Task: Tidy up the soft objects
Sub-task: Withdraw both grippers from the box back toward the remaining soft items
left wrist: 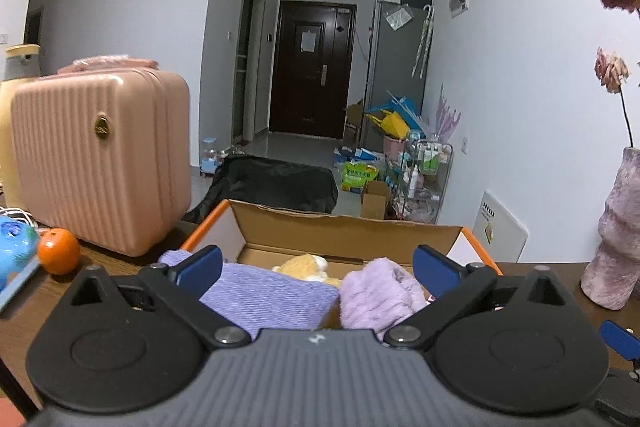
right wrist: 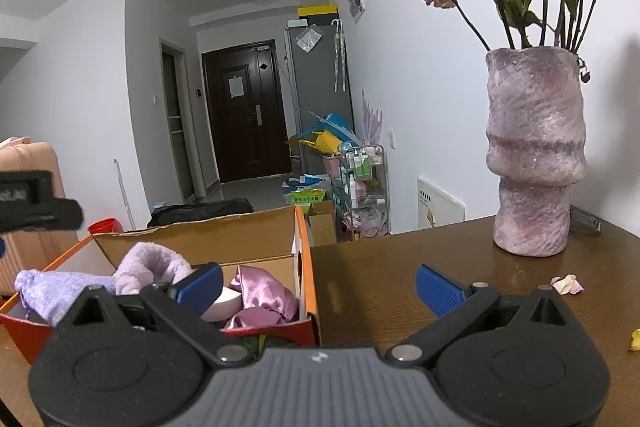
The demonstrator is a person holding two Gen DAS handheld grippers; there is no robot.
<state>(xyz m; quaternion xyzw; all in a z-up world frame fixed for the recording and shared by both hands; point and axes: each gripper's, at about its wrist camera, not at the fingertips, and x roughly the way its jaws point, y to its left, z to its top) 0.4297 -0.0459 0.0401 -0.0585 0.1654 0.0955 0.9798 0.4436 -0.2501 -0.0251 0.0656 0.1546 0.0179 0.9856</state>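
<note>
Both hand-held grippers released, left (left wrist: 316, 267) above orange-edged cardboard box (left wrist: 344, 227); fluffy lilac cloth (left wrist: 380, 291), perhaps overhanging, could slip out.

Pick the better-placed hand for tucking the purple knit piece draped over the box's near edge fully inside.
Left, probably. Its open tongs already straddle the purple knit piece at the box edge. The right tongs, also open, sit off the box's corner, mostly over bare table.

Plain brown corrugated cardboard inside the box (right wrist: 256, 227), glossy orange outside. Shiny satin cloth (right wrist: 262, 301), fuzzy lilac fleece (left wrist: 378, 293), ribbed knit (left wrist: 266, 297). Rough, matt vase (right wrist: 534, 151). Polished dark wood table (right wrist: 400, 275). Glossy ribbed plastic suitcase (left wrist: 100, 157).
</note>
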